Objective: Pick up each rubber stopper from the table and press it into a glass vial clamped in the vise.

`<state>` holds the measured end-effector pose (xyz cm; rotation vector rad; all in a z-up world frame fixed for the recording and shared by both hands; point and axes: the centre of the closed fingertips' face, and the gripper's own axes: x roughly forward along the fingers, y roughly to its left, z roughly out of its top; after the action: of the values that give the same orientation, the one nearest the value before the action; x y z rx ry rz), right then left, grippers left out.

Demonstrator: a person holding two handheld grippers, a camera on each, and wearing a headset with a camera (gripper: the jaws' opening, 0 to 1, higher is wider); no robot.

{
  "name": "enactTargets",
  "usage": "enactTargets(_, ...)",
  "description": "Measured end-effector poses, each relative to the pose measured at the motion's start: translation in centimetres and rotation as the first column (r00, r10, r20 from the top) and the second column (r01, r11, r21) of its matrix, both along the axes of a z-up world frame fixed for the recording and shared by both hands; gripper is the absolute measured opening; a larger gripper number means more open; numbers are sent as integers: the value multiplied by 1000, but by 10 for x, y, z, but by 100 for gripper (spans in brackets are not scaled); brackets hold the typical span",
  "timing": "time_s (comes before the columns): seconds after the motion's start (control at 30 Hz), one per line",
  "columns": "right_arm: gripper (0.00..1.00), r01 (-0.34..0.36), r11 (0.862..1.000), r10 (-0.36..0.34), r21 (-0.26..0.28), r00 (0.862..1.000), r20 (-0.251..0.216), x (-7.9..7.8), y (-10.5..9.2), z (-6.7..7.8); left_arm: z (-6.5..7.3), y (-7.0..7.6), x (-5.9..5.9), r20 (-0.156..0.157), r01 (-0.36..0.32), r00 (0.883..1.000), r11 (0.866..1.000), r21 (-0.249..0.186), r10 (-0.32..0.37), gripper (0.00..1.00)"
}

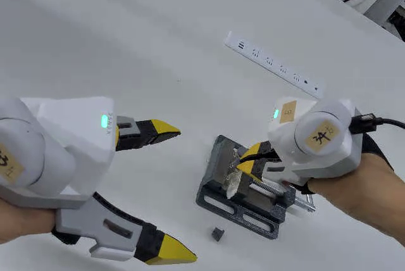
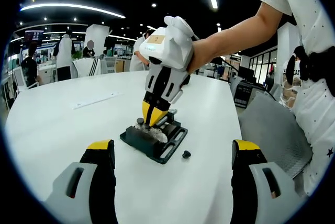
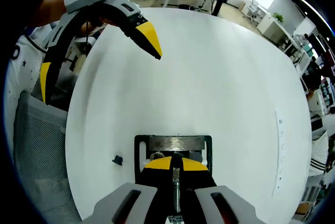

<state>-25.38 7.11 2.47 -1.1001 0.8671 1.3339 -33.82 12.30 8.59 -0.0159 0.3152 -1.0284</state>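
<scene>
A dark vise [image 1: 235, 209] stands on the white table and clamps a clear glass vial [image 1: 232, 183]. My right gripper [image 1: 248, 160] is down over the vise top, its yellow tips together right above the vial; nothing shows between them. In the right gripper view the shut tips [image 3: 173, 164] cover the middle of the vise [image 3: 141, 148], with a vial top [image 3: 156, 156] just to their left. A small dark rubber stopper [image 1: 218, 233] lies loose on the table beside the vise base. My left gripper [image 1: 172, 192] hovers wide open to the left of the vise, holding nothing.
A white power strip [image 1: 273, 63] lies on the table beyond the vise. A grey mesh chair [image 2: 272, 124] stands by the table edge. In the left gripper view the right gripper [image 2: 152, 118] sits on the vise [image 2: 154, 139], with the stopper [image 2: 186, 154] to its right.
</scene>
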Motion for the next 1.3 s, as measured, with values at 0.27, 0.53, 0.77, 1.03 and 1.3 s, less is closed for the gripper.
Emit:
enactTargets(0.27,0,-10,1000,10,-1,1000,0,-1,0,0,0,0,0,0,0,1000,1000,-1,0,92)
enactTargets(0.53,0,-19,1000,19,-5,1000,2,0,0,0,0,-3,-1,0,5,1000,1000,2,-5,92)
enactTargets(0.77,0,13,1000,-12,26,1000,-19,1,0,1,3,0,-2,6,4,1000,1000,14,-4,92)
enactTargets(1.03,1,19,999,-19,45,1000,-9,0,-1,1,6,1,-4,11,6,1000,1000,29,-6,92)
enactTargets(1.3,1,61,995,-60,77,998,-24,1,0,2,10,0,-6,16,12,1000,999,39,-13,92)
